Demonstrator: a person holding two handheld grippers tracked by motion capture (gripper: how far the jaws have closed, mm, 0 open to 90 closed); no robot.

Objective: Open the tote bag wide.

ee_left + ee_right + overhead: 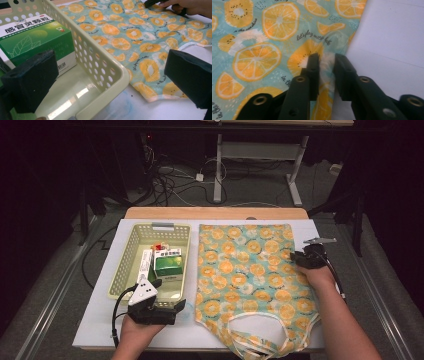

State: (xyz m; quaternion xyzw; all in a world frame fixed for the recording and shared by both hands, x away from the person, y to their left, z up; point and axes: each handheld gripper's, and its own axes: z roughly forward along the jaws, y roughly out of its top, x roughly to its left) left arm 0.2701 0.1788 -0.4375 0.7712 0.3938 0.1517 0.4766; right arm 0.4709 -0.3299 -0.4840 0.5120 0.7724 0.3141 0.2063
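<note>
Worktop point(95, 320): white sheet over a wooden top; it carries the fabric bag on the right and the basket on the left.
Fabric bag point(250, 270): teal cloth printed with orange slices, lying flat on the worktop just right of the basket, handles toward the person; its right edge runs by the right gripper.
Basket point(131, 251): pale yellow-green, perforated walls, on the left half of the worktop, its right wall just beside the bag's left edge.
Green box point(167, 265): green-and-white carton inside the basket, lying toward its right wall, other small packets beside it.
Left gripper point(181, 306): held at the near right corner of the basket; in the left gripper view its fingers point(32, 80) stand wide apart, one over the basket floor near the green box point(37, 40), the other over the bag's point(130, 37) lower edge, with the basket rim point(112, 80) between them; they grip nothing.
Right gripper point(325, 60): at the bag's right edge, mid-length; its fingers point(313, 72) are narrow, with a strip of the cloth's edge point(262, 37) between them; whether they press it tight cannot be told.
</note>
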